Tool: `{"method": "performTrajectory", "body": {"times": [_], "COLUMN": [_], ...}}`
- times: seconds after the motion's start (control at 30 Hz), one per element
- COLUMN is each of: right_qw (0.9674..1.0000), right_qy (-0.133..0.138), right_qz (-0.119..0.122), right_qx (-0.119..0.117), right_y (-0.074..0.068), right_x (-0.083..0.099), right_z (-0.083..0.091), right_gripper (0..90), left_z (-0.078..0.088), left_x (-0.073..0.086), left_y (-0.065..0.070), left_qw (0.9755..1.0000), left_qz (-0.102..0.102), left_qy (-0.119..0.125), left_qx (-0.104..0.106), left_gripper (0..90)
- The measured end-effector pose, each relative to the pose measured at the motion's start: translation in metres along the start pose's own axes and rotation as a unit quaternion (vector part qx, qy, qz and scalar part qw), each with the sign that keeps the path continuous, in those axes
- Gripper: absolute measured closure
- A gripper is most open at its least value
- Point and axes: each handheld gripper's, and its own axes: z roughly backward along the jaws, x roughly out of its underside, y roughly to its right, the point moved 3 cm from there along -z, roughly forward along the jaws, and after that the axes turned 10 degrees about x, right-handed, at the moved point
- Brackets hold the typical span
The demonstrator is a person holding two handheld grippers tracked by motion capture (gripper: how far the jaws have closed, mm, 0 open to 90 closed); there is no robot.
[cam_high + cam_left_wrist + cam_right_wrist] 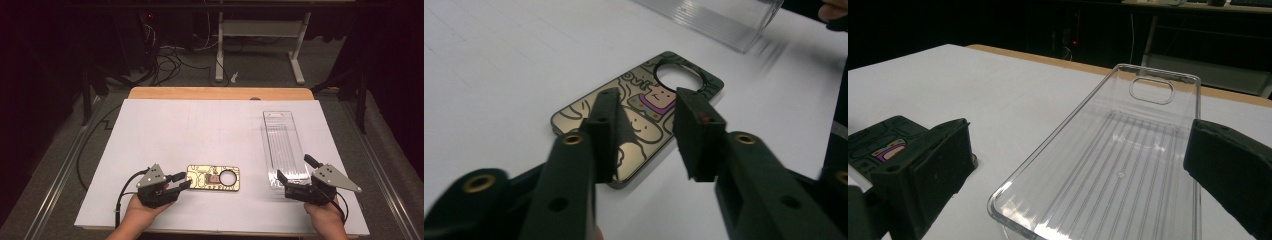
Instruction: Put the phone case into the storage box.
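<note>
Phone case [213, 178], gold with cartoon drawings and a round camera hole, lies flat on the white counter [200, 130], directly ahead of my left claw [181, 181]. From the high view, I see the left claw's tips at the case's near short end. My left claw's own view adds what that one cannot: the case [644, 125] lies below and between the two pads, one pad over its near corner, the other just off its long edge. The jaws stand partly closed, yet I see a gap on either side, so nothing is gripped; the claw is released. Whether a pad brushes the case, I cannot tell.

My right claw [295, 176] sits spread wide at the near end of a clear plastic tray [282, 145]. In its own view the tray [1108, 160] runs away between the jaws, its ribbed floor and the cut-out slot at its far end plain to see, details the high view leaves faint. The jaws stand outside the tray's walls without pressing them: released. To that claw's left, past one pad, the case's dark end peeks in.

Bare counter lies beyond both claws, wide and open toward the far wooden edge. Tray and case lie well apart, with free counter between them. The tray's outer side runs near the counter's side edge.
</note>
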Motion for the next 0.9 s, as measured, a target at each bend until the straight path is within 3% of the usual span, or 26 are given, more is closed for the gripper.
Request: {"method": "performTrajectory", "body": {"times": [0.1,0.17,0.3,0.37,0.4,0.5,0.6,0.67,0.8,0.83,0.9], "right_qw": [1.0000,1.0000,1.0000,1.0000,1.0000,1.0000,1.0000,1.0000,1.0000,1.0000,1.0000], "right_qy": [0.001,0.002,0.002,0.003,0.003,0.003,0.003,0.004,0.006,0.006,0.006], "right_qz": [-0.002,-0.002,0.002,0.001,0.001,0.002,0.004,0.003,0.003,0.003,0.002], "right_qx": [0.003,0.003,0.002,0.001,0.002,0.001,0.000,0.000,0.000,0.000,-0.001], "right_y": [0.001,0.001,0.000,0.000,0.000,0.000,-0.001,0.000,0.001,0.001,0.000], "right_x": [0.000,0.000,0.000,0.000,0.000,0.000,0.001,0.000,0.000,0.000,0.000], "right_z": [0.000,0.001,0.000,0.001,0.001,0.001,0.002,0.002,0.003,0.003,0.003], "right_gripper": [0.1,0.1,0.1,0.1,0.1,0.1,0.1,0.1,0.1,0.1,0.1], "left_z": [-0.008,-0.011,-0.028,-0.044,-0.044,-0.059,-0.077,-0.081,-0.102,-0.102,-0.108], "left_x": [-0.003,-0.004,-0.015,-0.023,-0.023,-0.029,-0.033,-0.033,-0.029,-0.029,-0.026], "left_y": [0.006,0.007,0.014,0.019,0.019,0.022,0.027,0.029,0.036,0.036,0.039], "left_qw": [0.9998,0.9998,0.9996,0.9992,0.9992,0.9985,0.9968,0.9965,0.9917,0.9917,0.9893], "left_qz": [-0.010,-0.012,-0.010,-0.022,-0.022,-0.017,-0.026,-0.026,-0.042,-0.042,-0.049], "left_qy": [-0.014,-0.016,-0.024,-0.030,-0.030,-0.047,-0.069,-0.073,-0.117,-0.117,-0.134], "left_qx": [-0.002,-0.002,0.007,0.012,0.012,0.023,0.030,0.032,0.032,0.032,0.030], "left_gripper": [84.3,89.2,89.6,89.7,89.7,89.8,89.8,89.9,89.9,89.9,89.9]}}
